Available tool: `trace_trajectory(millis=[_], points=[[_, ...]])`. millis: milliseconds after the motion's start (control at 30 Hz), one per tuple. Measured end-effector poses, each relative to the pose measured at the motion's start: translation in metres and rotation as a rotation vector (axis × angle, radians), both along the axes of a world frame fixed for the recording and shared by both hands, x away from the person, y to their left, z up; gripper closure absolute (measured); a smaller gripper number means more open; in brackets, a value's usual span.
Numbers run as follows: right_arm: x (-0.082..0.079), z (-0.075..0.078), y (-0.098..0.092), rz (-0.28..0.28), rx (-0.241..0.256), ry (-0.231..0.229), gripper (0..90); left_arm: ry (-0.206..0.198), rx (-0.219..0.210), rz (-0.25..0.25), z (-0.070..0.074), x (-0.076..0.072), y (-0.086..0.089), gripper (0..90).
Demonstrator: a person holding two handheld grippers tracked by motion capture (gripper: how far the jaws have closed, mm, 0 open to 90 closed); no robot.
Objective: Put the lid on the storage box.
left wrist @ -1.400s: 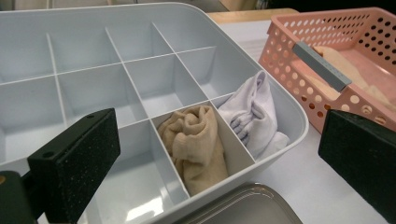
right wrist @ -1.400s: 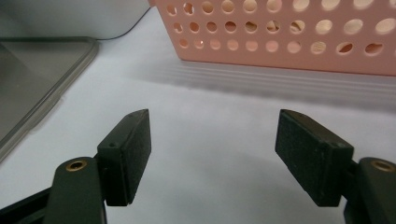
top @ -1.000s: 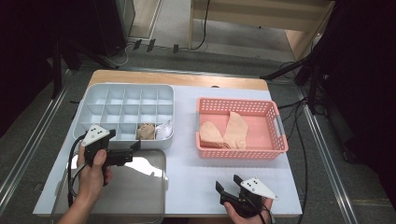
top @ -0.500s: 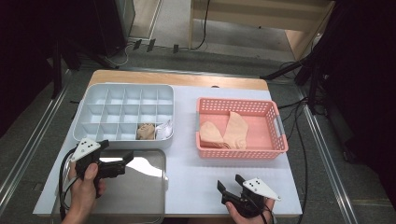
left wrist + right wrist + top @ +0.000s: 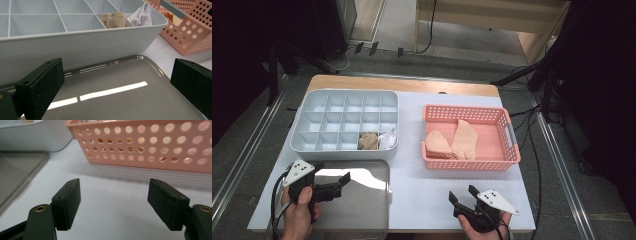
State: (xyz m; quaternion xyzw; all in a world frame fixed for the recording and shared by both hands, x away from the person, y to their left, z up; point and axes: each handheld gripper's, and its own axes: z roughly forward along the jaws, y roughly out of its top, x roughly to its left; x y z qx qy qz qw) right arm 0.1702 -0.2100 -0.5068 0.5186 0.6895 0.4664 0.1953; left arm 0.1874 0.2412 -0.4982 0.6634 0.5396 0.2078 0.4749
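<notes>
A pale grey divided organiser tray (image 5: 307,132) lies at the back left. One front cell holds a tan rolled sock (image 5: 367,141) (image 5: 113,19), the cell beside it a white one (image 5: 386,139) (image 5: 141,16). The pink perforated basket (image 5: 507,150) (image 5: 155,143) at the right holds two tan socks (image 5: 452,141). My left gripper (image 5: 343,182) (image 5: 117,87) is open and empty, low over the clear lid (image 5: 362,200) (image 5: 120,82) near the front left. My right gripper (image 5: 463,196) (image 5: 113,202) is open and empty above the white table near its front edge, pointing at the basket.
The white tabletop (image 5: 422,185) lies between lid and basket. A wooden strip (image 5: 402,84) runs along the table's far edge. Cables (image 5: 532,150) trail off the right side. Metal rails flank the table on both sides.
My left gripper has drawn back from the organiser tray toward the front left, over the lid. The right gripper has stayed almost still.
</notes>
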Motion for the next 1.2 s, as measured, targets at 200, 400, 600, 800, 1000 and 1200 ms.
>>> trace_trajectory(millis=[200, 400, 600, 800, 1000, 1200], points=[[-0.002, 0.012, -0.012, -0.025, 0.015, -0.017, 27.9, -0.004, 0.018, -0.014, -0.003, -0.004, -0.003, 0.0], [0.002, 0.021, -0.022, -0.054, 0.016, -0.009, 28.5, 0.001, 0.001, -0.005, -0.006, -0.007, 0.0, 0.0], [0.004, 0.031, -0.026, -0.06, 0.009, -0.016, 28.8, 0.009, -0.003, -0.003, -0.009, -0.007, 0.0, 0.0], [0.01, 0.041, -0.025, -0.056, 0.001, -0.021, 28.9, 0.015, -0.008, -0.006, -0.01, -0.007, 0.0, 0.0], [0.017, 0.048, -0.025, -0.057, 0.002, -0.015, 29.1, 0.018, -0.005, 0.007, -0.011, -0.006, 0.002, 0.0], [0.031, 0.055, -0.022, -0.053, -0.017, -0.015, 29.1, 0.021, -0.012, 0.013, -0.012, -0.006, 0.003, 0.0]])
